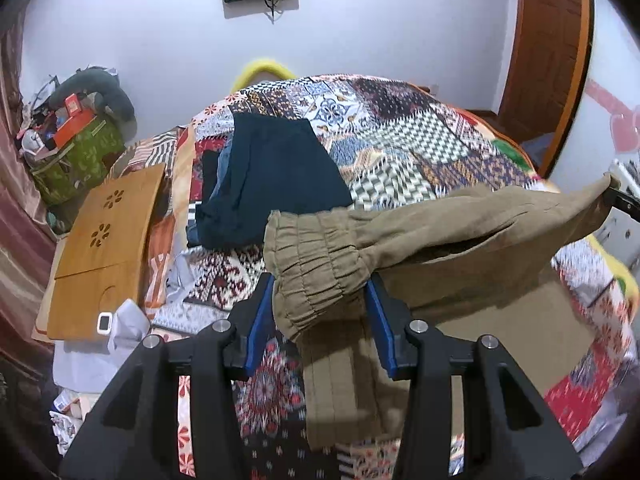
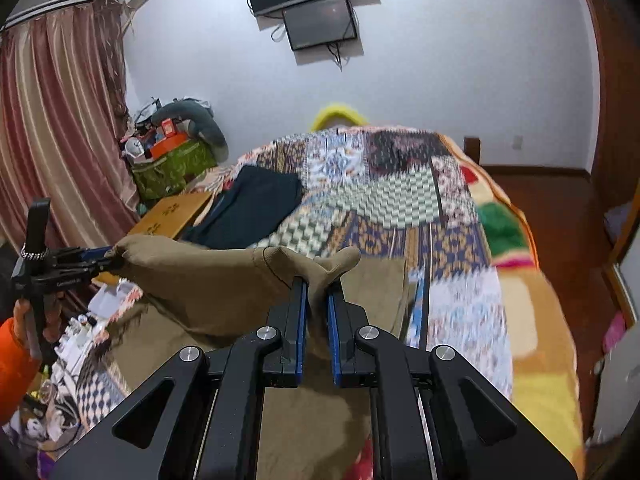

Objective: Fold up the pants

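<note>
The khaki pants (image 1: 440, 232) hang stretched between both grippers above a patchwork bedspread (image 1: 400, 140). My left gripper (image 1: 320, 284) is shut on the gathered elastic band of the pants, bunched between its blue pads. The cloth runs off to the right, where the right gripper (image 1: 620, 200) shows as a dark tip at the picture's edge. In the right wrist view my right gripper (image 2: 317, 284) is shut on a thin fold of the khaki pants (image 2: 200, 276). The left gripper (image 2: 106, 258) holds the far left end. The lower pants drape onto the bed.
A stack of dark navy folded clothes (image 1: 272, 176) lies further back on the bed. A wooden lap tray (image 1: 108, 248) and a green bag (image 1: 76, 156) stand at the left by a striped curtain (image 2: 48, 140). A hand in an orange sleeve (image 2: 12, 356) holds the left tool.
</note>
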### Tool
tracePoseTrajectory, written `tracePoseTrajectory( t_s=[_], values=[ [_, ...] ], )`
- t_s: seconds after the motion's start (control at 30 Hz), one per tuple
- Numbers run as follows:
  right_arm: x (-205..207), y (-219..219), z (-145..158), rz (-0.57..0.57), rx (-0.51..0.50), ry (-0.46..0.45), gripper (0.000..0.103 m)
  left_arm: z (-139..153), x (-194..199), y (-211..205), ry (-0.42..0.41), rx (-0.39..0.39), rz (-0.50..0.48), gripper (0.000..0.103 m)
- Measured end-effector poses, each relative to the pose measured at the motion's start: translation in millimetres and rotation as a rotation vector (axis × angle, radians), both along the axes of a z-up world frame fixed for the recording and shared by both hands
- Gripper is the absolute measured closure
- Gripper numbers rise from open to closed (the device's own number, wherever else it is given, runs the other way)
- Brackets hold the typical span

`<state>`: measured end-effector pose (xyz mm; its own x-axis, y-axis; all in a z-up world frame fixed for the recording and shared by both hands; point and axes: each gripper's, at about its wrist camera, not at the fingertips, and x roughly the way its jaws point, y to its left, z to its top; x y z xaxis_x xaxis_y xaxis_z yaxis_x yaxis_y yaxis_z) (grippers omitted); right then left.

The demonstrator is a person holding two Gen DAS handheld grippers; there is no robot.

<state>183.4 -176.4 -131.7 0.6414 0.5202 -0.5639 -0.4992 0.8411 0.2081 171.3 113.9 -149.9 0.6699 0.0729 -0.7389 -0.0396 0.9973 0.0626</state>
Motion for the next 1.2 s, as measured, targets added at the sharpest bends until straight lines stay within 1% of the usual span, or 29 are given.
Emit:
tracePoseTrajectory(
  t_s=[0.13,0.2,0.23,0.33,0.47,0.53,0.57,0.63,0.7,0.83,0.9,0.97,1.0,1.07,1.13,1.2],
  values=[
    [-17,-5,-16,-0.001,-0.018,0.031,0.094,-9,-18,-8,0.003,0.024,-0.010,0.058],
    [-26,-9,-23,-0.007,-0.016,0.048,0.094,-13,-25,-9,0.013,0.015,-0.008,0.056],
    [-30,-11,-26,-0.010,-0.012,0.057,0.094,-16,-30,-9,0.019,0.002,-0.004,0.054],
    [-38,-17,-39,-0.022,-0.003,0.091,0.093,-23,-38,-7,0.040,-0.030,0.004,0.052],
    [-54,-20,-60,-0.033,-0.024,0.132,0.092,-38,-48,-8,0.071,-0.011,0.026,0.052],
    [-61,-19,-67,-0.036,-0.034,0.150,0.089,-46,-53,-5,0.095,-0.021,0.035,0.051],
    [-64,-19,-72,-0.038,-0.040,0.159,0.088,-48,-55,-3,0.101,-0.027,0.041,0.050],
    [-71,-20,-81,-0.045,-0.050,0.178,0.088,-50,-61,0,0.101,-0.029,0.057,0.045],
    [-76,-23,-89,-0.061,-0.054,0.203,0.088,-49,-66,1,0.099,-0.028,0.069,0.042],
    [-87,-26,-90,-0.080,-0.055,0.216,0.088,-43,-73,2,0.097,-0.031,0.081,0.033],
    [-95,-27,-83,-0.086,-0.057,0.198,0.088,-37,-75,0,0.089,-0.031,0.082,0.031],
    [-99,-27,-74,-0.090,-0.062,0.173,0.088,-28,-76,-5,0.066,-0.014,0.073,0.028],
    [-102,-27,-67,-0.092,-0.061,0.155,0.088,-24,-76,-7,0.057,-0.006,0.069,0.024],
    [-105,-25,-57,-0.084,-0.050,0.131,0.083,-16,-76,-17,0.031,0.018,0.049,0.017],
    [-104,-20,-50,-0.072,-0.046,0.116,0.074,-10,-74,-25,0.023,0.020,0.021,0.009],
    [-104,-14,-43,-0.045,-0.025,0.107,0.059,-8,-72,-33,0.029,-0.007,-0.006,0.008]
  ],
)
